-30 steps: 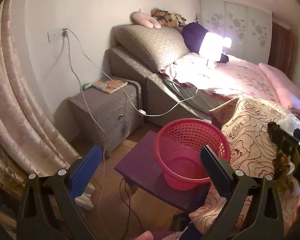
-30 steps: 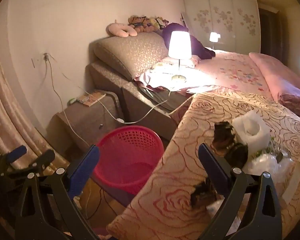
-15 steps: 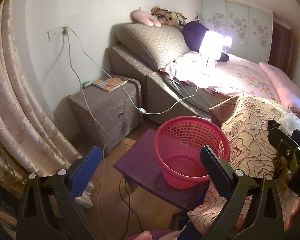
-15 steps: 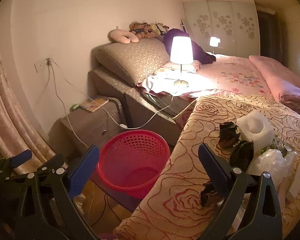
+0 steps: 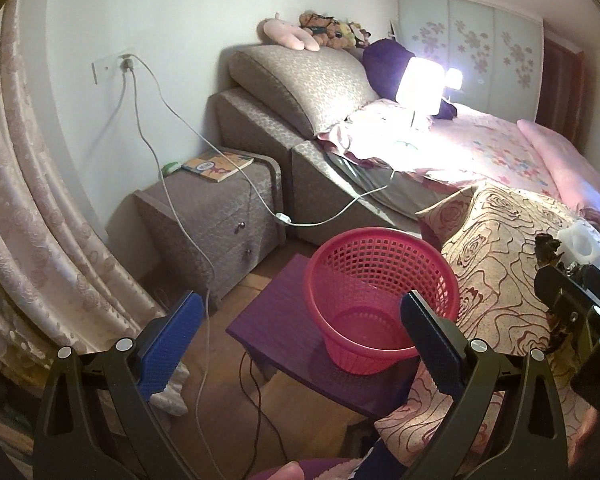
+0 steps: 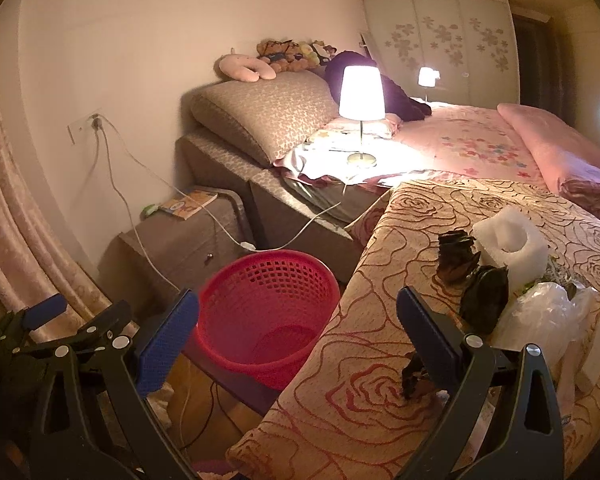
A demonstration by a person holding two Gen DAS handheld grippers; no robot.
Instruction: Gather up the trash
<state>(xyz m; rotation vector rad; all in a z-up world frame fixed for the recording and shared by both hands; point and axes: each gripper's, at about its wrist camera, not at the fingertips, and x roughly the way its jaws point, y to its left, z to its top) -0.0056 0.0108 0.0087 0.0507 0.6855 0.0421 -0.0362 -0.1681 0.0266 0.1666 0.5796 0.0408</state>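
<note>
Rose-patterned bedspread bearing white foam, clear plastic bag and dark scraps; alongside, empty red basket on purple stool; left tool and right tool both spread wide, gripping nothing.

Both the left gripper and the right gripper hang level, jaws spread wide, holding nothing
</note>
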